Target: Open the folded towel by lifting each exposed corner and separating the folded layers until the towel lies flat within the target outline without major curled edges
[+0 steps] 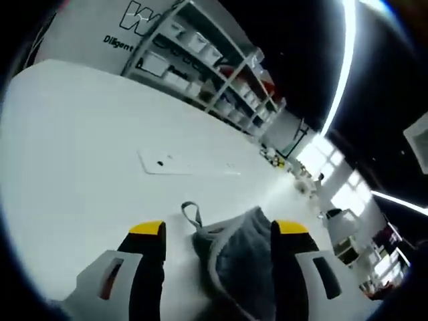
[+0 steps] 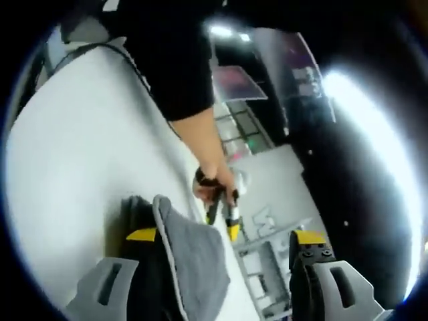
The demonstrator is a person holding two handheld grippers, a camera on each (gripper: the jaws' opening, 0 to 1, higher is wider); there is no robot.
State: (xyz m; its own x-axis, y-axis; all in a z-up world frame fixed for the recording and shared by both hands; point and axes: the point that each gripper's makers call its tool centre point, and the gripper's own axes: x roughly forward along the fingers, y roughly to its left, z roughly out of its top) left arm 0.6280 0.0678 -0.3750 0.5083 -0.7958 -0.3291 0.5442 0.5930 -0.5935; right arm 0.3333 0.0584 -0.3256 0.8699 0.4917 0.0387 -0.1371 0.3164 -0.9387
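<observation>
grey terry cloth bunches between the jaws in the left gripper view: the towel [image 1: 244, 257] rises in a crumpled heap from the white table [image 1: 73, 154], its paler edge binding curling round the near side and a small hanging loop [image 1: 190, 214] sticking up at one corner. the left gripper [image 1: 221, 229] has its yellow-tipped jaws spread wide, one on each side of the heap, and the right-hand jaw seems to touch the cloth, though the blur makes that hard to judge. farther along the table lies a flat white sheet [image 1: 184, 164], well apart from the towel. shelving [image 1: 214, 73] with bins stands beyond the table's far edge.

in the right gripper view the towel [image 2: 190, 264] drapes against the inner face of the left-hand jaw, a folded flap with a light border standing up. the right gripper [image 2: 224, 235] is also spread wide, its other jaw clear of the cloth. a person's hand [image 2: 212, 179] on a dark-sleeved arm reaches in above the table [image 2: 60, 167].
</observation>
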